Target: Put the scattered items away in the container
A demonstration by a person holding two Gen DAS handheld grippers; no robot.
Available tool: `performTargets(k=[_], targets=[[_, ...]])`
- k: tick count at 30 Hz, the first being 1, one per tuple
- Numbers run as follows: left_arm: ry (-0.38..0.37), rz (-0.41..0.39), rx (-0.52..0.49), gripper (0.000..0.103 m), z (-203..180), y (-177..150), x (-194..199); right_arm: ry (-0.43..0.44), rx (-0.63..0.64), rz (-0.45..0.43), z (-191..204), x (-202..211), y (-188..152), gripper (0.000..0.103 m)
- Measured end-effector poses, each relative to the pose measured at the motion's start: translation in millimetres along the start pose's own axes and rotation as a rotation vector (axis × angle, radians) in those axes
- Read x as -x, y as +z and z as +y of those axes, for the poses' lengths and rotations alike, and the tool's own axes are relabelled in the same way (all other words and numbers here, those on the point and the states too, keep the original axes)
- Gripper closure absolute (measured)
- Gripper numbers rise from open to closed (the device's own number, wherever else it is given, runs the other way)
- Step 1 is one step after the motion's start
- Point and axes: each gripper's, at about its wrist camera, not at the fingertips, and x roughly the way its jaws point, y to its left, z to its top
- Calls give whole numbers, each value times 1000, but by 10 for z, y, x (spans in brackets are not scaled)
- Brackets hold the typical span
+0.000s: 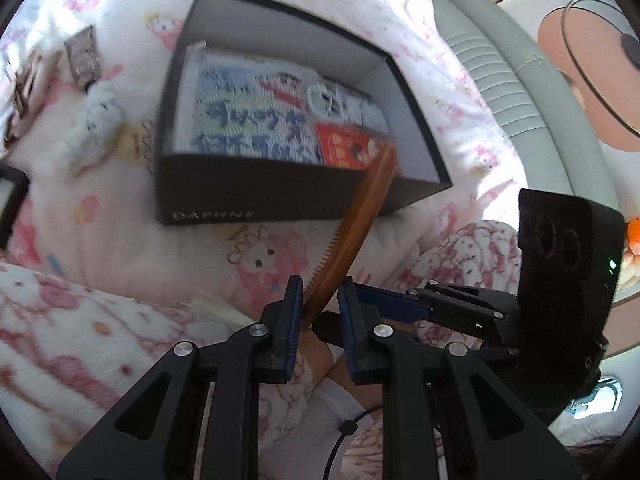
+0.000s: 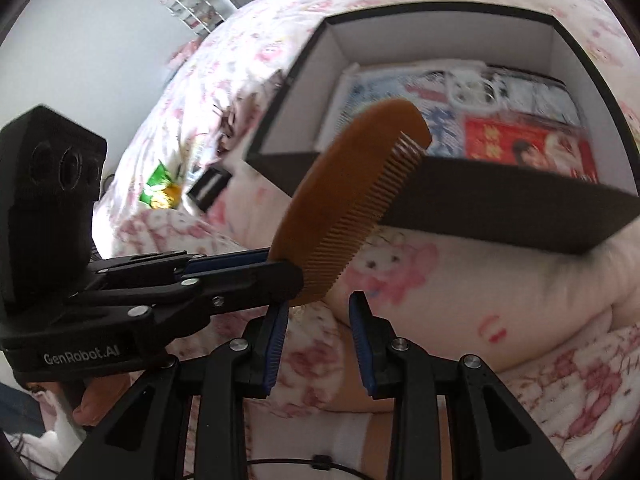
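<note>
A brown wooden comb sticks up and forward out of my left gripper, which is shut on its lower end. Its far tip reaches over the front wall of the black cardboard box. Inside the box lie a blue-and-white printed packet, a red packet and a white ring-shaped item. In the right wrist view the comb is seen side-on, teeth to the right, held by the left gripper in front of the box. My right gripper stands open just below the comb with nothing between its fingers.
The box rests on pink cartoon-print bedding. A white plush toy and a dark packet lie left of the box. A green-and-yellow snack packet and a small black-and-white item lie further off. A grey padded edge borders the bed.
</note>
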Motion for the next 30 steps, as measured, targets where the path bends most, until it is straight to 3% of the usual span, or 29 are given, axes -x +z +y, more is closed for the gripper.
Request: performTargets(k=[6,18,23,30], targets=[[-3,44,7,86,-42,-30,-248,31,-51,31,-208,-87,-81,74],[123,105,99,86,134,54,-502,18,-180,25,-650,-77,-38,74],[202,103,119,86,168,99,-536,3,-209,62,-731,-281,8,74],[218,63,103,84,196,177,-388,2,-204,128,-708,-566,-20,73]])
